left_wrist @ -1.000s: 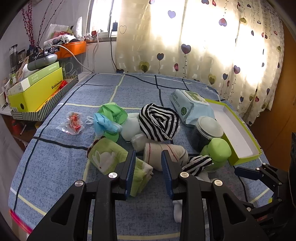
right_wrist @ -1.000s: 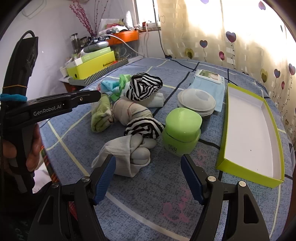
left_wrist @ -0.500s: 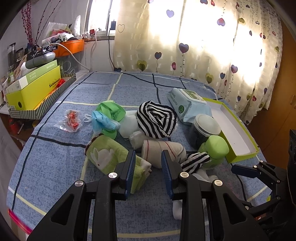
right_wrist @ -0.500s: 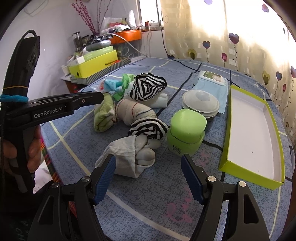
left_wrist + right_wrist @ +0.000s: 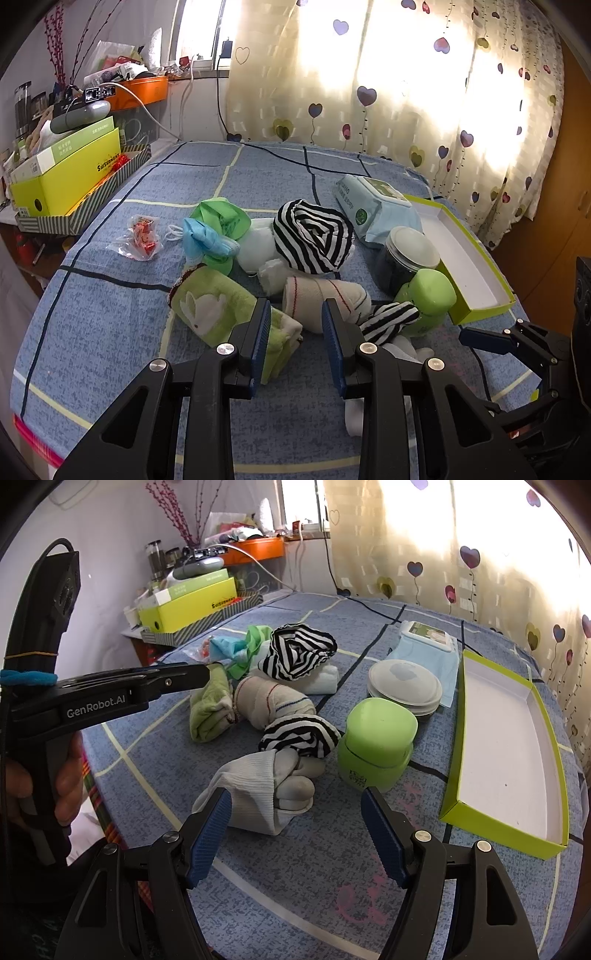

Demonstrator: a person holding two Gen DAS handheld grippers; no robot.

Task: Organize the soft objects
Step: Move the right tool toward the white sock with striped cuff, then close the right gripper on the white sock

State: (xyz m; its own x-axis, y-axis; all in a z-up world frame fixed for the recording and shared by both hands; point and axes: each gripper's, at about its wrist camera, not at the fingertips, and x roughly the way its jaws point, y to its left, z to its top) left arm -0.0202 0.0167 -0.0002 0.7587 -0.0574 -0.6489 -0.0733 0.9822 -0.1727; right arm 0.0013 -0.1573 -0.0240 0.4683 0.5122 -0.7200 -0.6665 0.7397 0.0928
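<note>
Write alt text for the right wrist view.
The right tool hangs open over a blue checked cloth, above a rolled white sock. Beyond lie striped socks, a green jar and an empty lime-edged tray; the left tool enters from the left.

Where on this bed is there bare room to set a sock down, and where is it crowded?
Free: the inside of the green tray, bare white; the blue cover left of the green towel; the far cover toward the curtain. Crowded: the middle, around the striped bundle, beige roll and green jar.
</note>
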